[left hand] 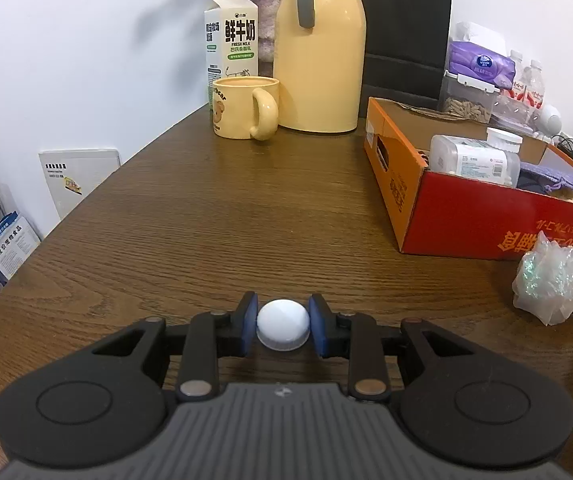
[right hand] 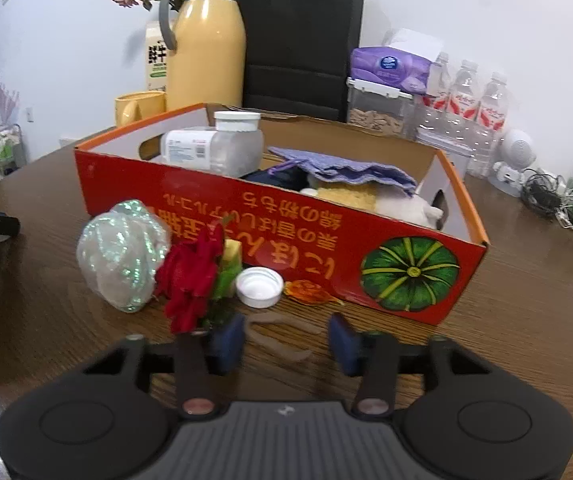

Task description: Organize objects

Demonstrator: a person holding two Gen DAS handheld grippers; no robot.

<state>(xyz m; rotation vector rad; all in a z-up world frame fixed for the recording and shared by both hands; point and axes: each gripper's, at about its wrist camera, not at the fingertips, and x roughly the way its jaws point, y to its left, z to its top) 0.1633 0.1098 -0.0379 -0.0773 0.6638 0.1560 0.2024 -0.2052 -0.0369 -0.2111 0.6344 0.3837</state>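
My left gripper point(left hand: 283, 326) is shut on a small white round cap-like object point(left hand: 283, 324), low over the wooden table point(left hand: 206, 220). An orange-red cardboard box point(left hand: 446, 208) stands to its right, holding a clear plastic jar point(left hand: 474, 160) and a purple pouch point(left hand: 554, 178). In the right wrist view my right gripper point(right hand: 286, 338) is open and empty just in front of the box point(right hand: 278, 216). A white bottle cap point(right hand: 259, 286), a red artificial flower point(right hand: 192, 280), an iridescent plastic bundle point(right hand: 120, 254) and an orange wrapper point(right hand: 306, 292) lie between it and the box.
At the back stand a yellow thermos point(left hand: 320, 48), a yellow mug point(left hand: 244, 106), a milk carton point(left hand: 230, 40) and a black paper bag point(left hand: 404, 32). A tissue pack point(right hand: 390, 66), water bottles point(right hand: 462, 100) and cables point(right hand: 566, 200) are at the back right.
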